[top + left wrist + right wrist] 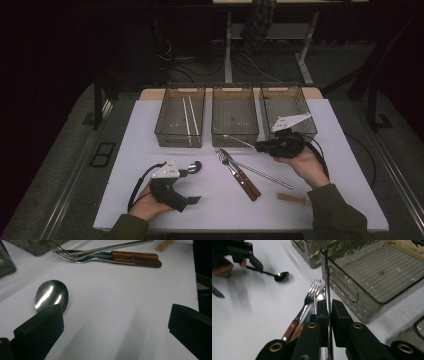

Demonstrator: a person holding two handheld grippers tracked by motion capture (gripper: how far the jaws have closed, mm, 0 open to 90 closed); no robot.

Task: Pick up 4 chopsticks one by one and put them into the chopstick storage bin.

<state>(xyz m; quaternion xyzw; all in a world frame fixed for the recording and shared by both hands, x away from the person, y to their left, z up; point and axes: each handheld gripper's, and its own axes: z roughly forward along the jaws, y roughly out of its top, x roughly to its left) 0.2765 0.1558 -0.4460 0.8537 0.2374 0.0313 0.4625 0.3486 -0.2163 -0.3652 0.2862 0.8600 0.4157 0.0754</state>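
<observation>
- Near the front wall of the middle bin (235,131), the right gripper (259,146) had its jaws pressed together on a thin metal chopstick (231,138); in the right gripper view the rod (326,277) ran straight up between the pads, its tip toward the bin's rim, probably so it could be tipped over the wall and dropped in.
- A second chopstick (262,173) lay on the white table (150,125) beside two wooden-handled forks (239,174), apparently waiting their turn.
- The left bin (180,130) already held two pale sticks (189,120); the right bin (289,107) looked empty, which suggested sorting by kind.
- At the near left, the left gripper (192,185) stood with jaws spread wide, holding nothing, the spoon (51,293) just beside one pad.
- Open tabletop lay between the two hands, so neither crowded the other; the bin walls were the only edges to clear.
- A small wooden piece (292,199) sat near the front edge, well apart.
</observation>
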